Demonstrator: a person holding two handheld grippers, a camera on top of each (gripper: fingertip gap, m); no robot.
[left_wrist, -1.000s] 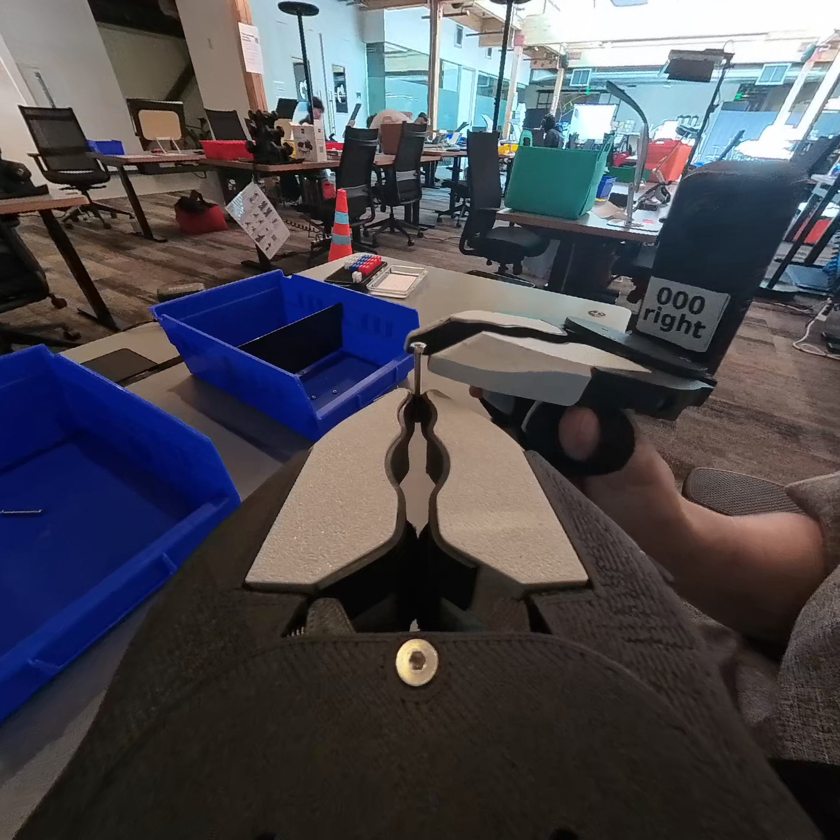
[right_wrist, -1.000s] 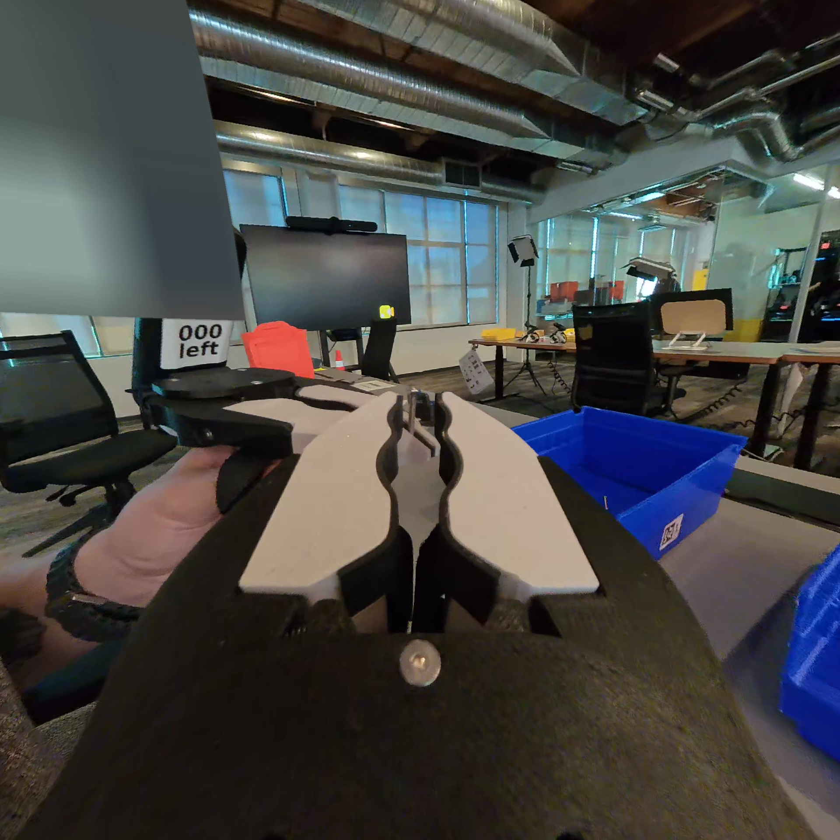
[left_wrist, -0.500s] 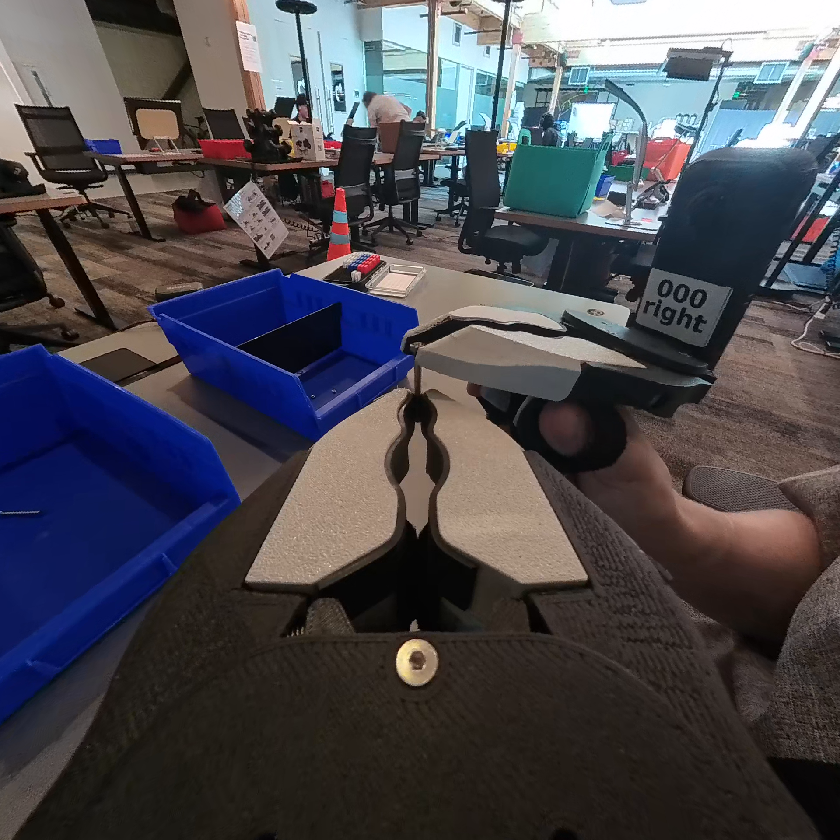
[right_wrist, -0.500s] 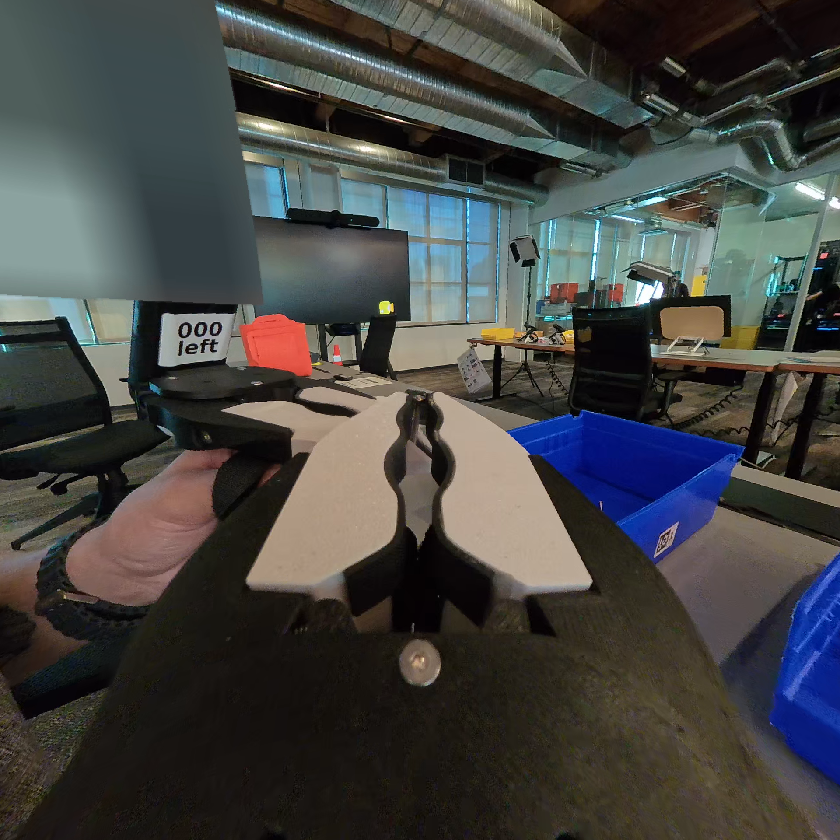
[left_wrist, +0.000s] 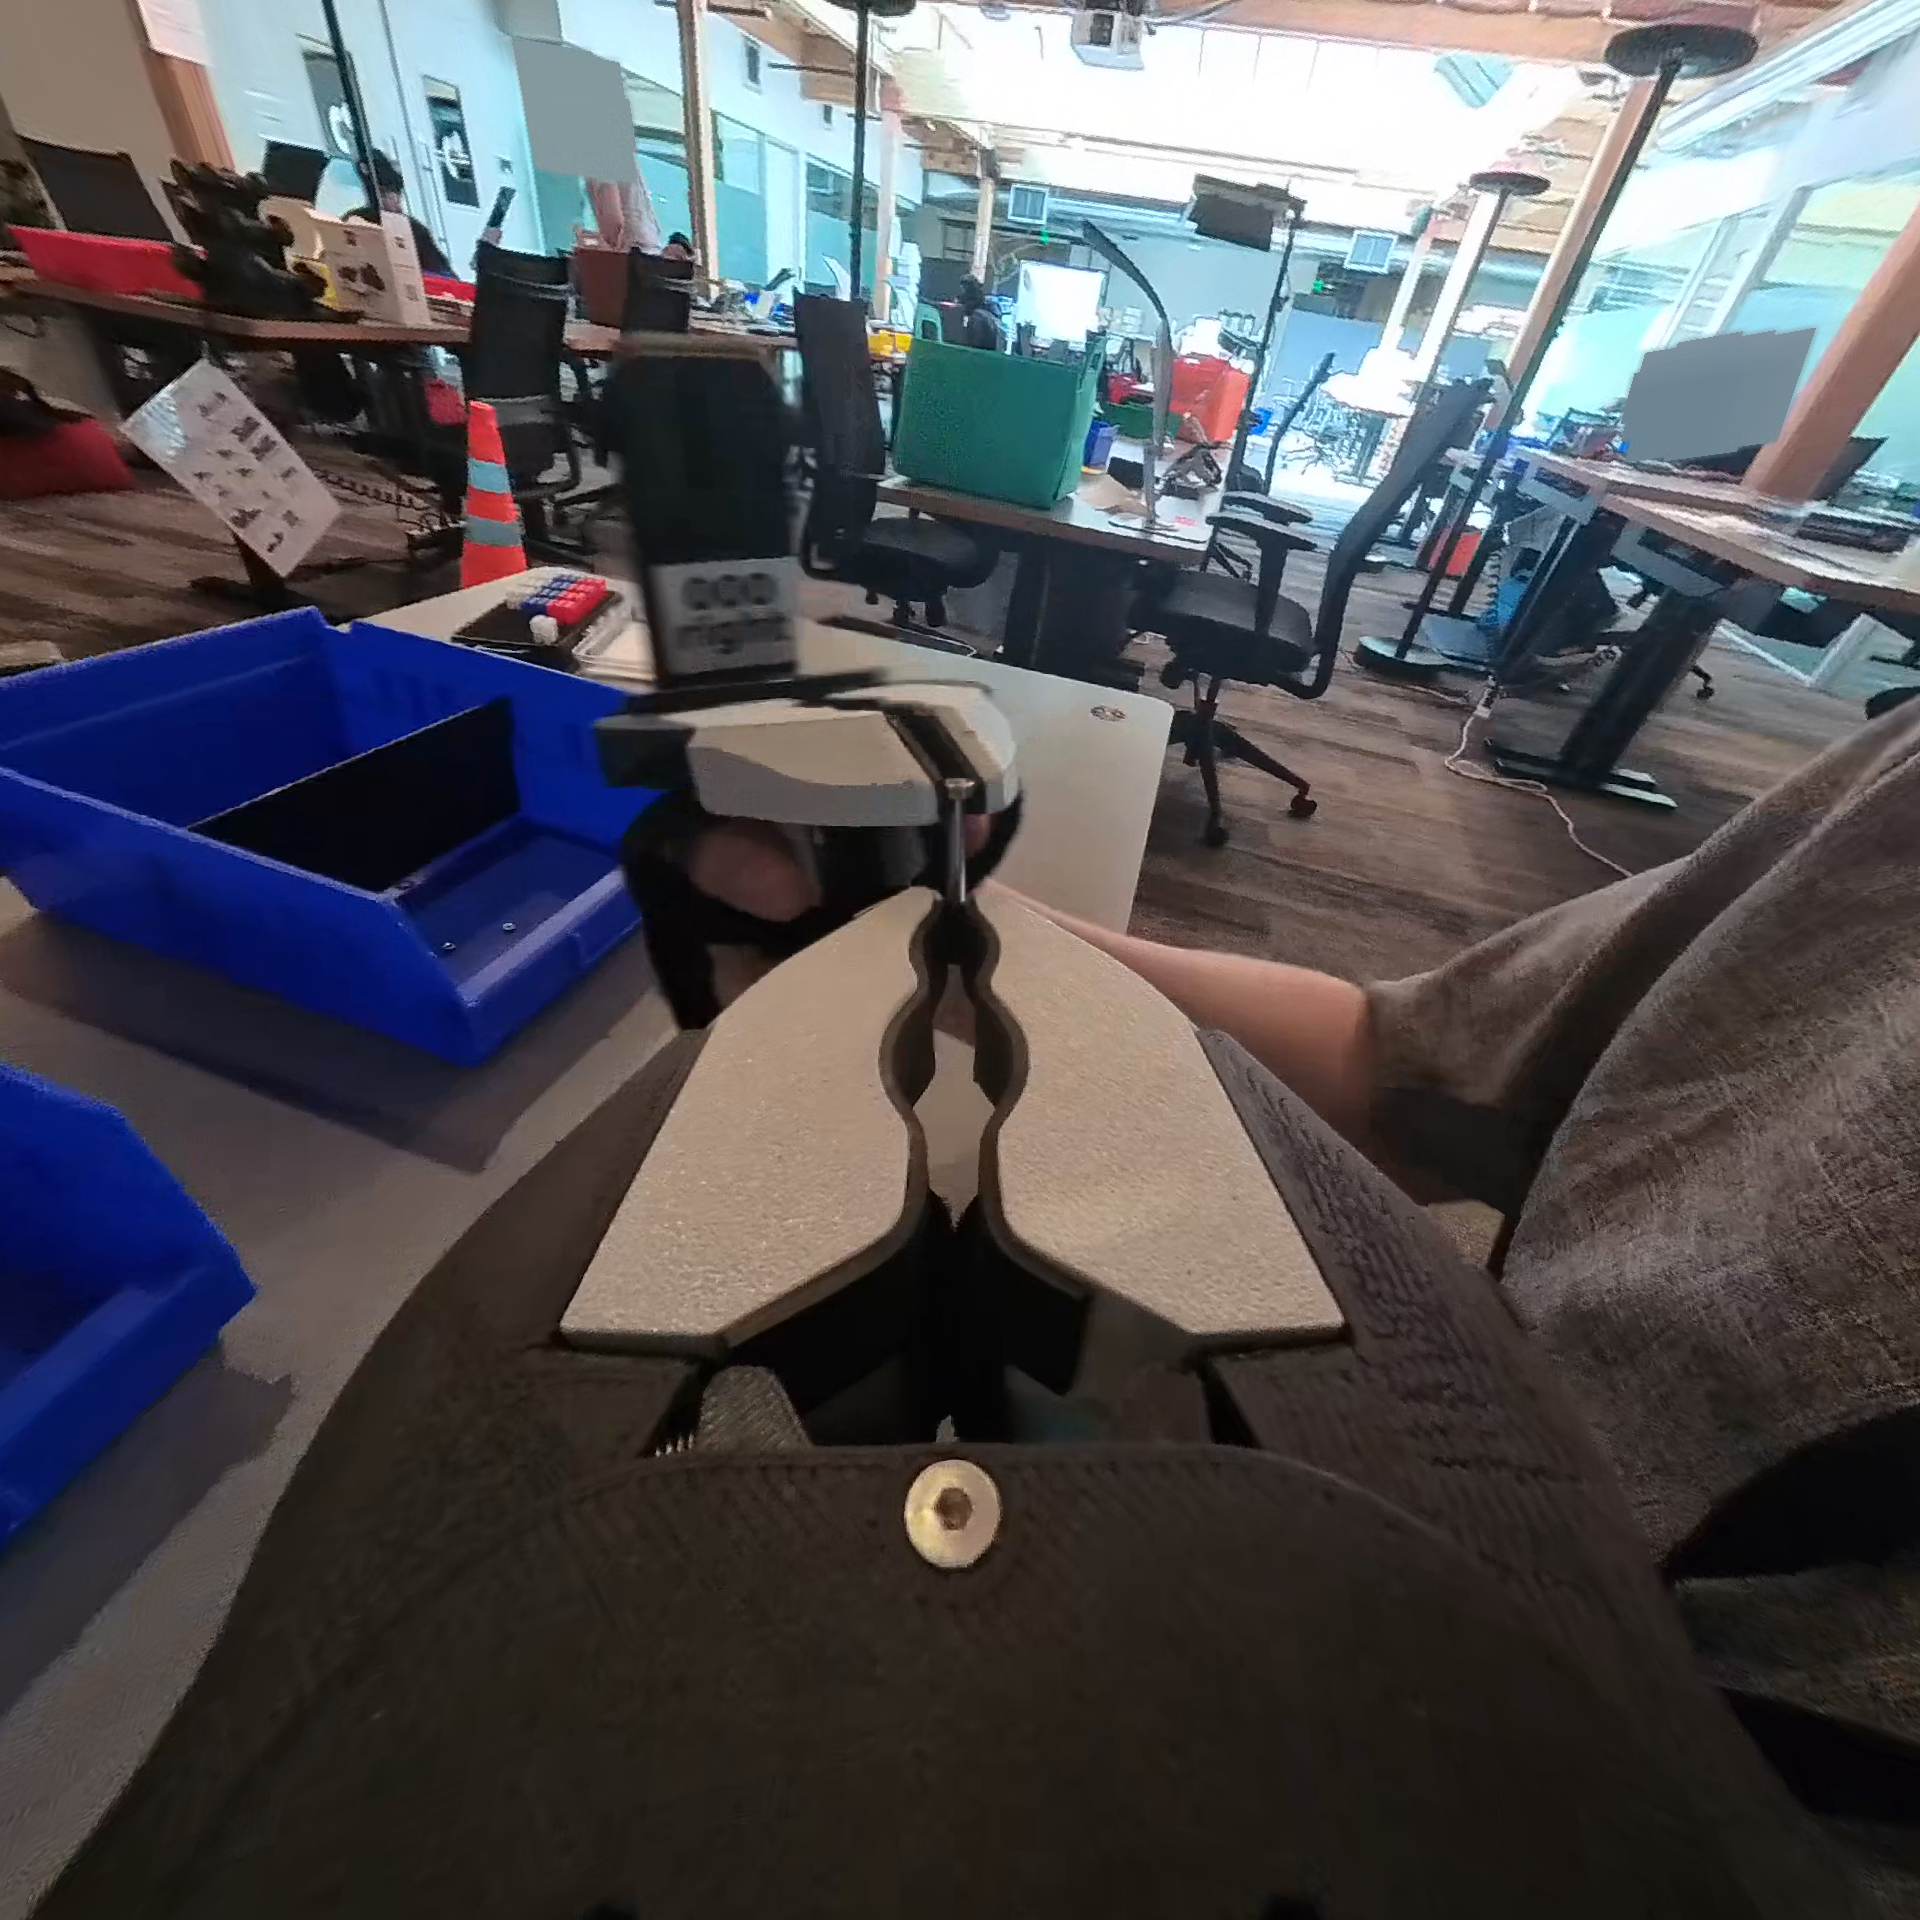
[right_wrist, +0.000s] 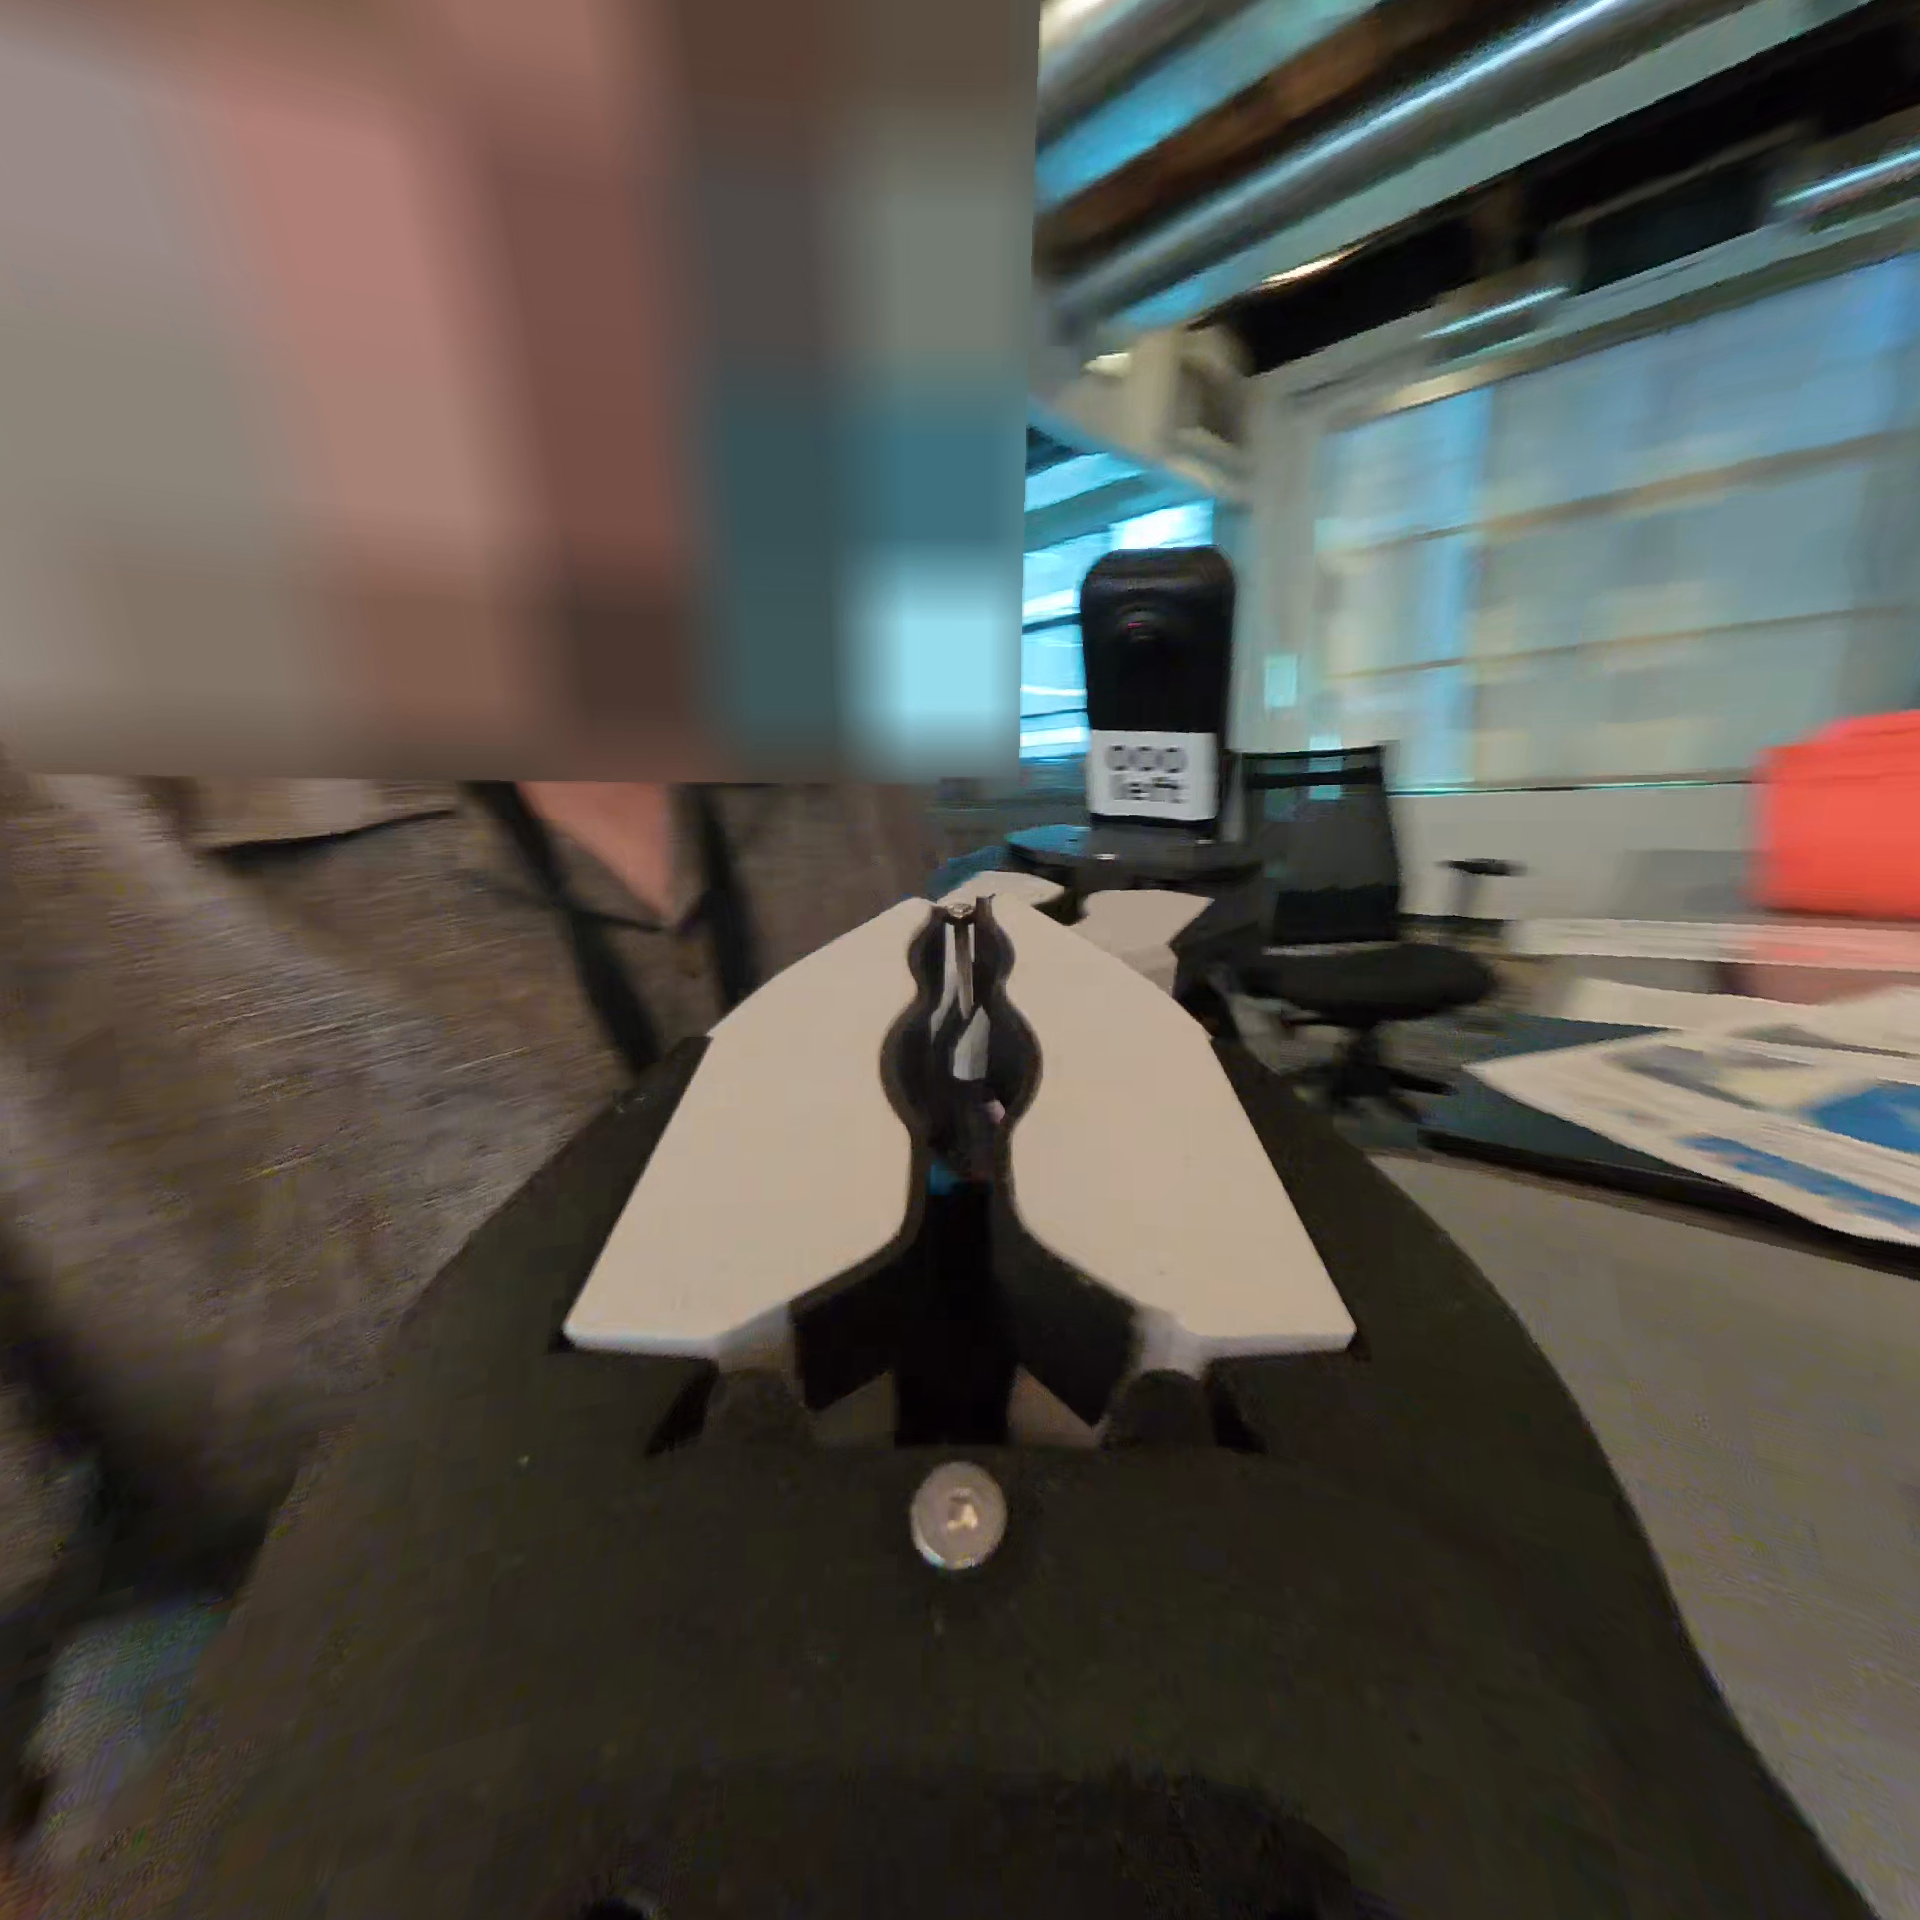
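One screw (left_wrist: 957, 837) stands upright between the two grippers: the left gripper (left_wrist: 952, 914) pinches its lower tip with jaws closed, and the right gripper (left_wrist: 961, 774) (blurred, crossing above) clamps its head, jaws closed too. Two blue bins (left_wrist: 312, 821) sit on the grey table (left_wrist: 312, 1164) to the left, well apart from the screw.
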